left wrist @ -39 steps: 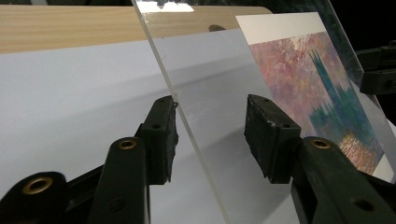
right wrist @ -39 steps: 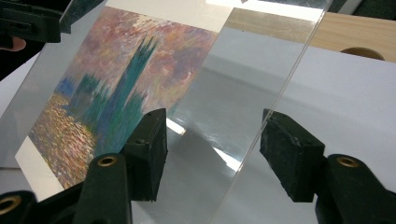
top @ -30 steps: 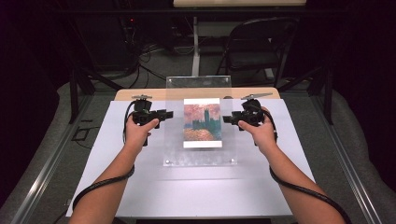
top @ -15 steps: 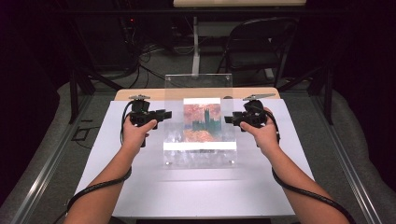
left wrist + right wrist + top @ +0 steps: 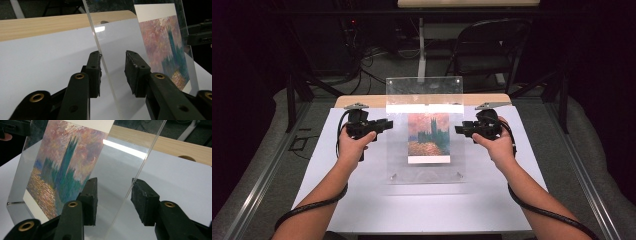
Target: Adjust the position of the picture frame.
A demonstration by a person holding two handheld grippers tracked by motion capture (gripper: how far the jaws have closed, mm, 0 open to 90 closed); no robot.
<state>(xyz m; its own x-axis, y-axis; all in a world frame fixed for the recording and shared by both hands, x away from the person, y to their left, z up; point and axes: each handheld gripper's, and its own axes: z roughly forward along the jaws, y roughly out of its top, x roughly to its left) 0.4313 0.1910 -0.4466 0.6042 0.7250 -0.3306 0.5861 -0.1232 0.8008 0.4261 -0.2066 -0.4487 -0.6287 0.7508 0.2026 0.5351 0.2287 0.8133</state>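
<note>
**Acrylic frame tilting up, both grippers closing on its side edges**

Change since a second ago: the clear acrylic frame point(image 5: 426, 135) with the painted print point(image 5: 428, 137) lay flat on the white desk point(image 5: 362, 200); its far edge is now raised and the near edge stays low by the desk. Both hands have come up a little with it. The jaws of both grippers have just been closing, each with a frame edge between them.

Left gripper point(image 5: 384, 123): jaws part open around the left edge. In the left gripper view point(image 5: 112, 72) the sheet edge runs along the left pad point(image 5: 95, 73); the right pad point(image 5: 135, 73) stands clear with a visible gap. Not clamped.

Right gripper point(image 5: 460, 129): same picture. In the right gripper view point(image 5: 113, 200) the edge passes just beside the right pad point(image 5: 145, 200), with the left pad point(image 5: 88, 200) well apart. Not clamped either.

My read: the frame is propped on one pad per side, not pinched. A slip is likely unless the jaws finish closing.

View differences:
- High view gives tilt and symmetry, and the wooden strip point(image 5: 362, 101) at the desk's far side, but the pad gaps are too small to read.
- The gripper views give the pad-to-edge contact. Each also catches the opposite gripper at the frame's far edge.
</note>
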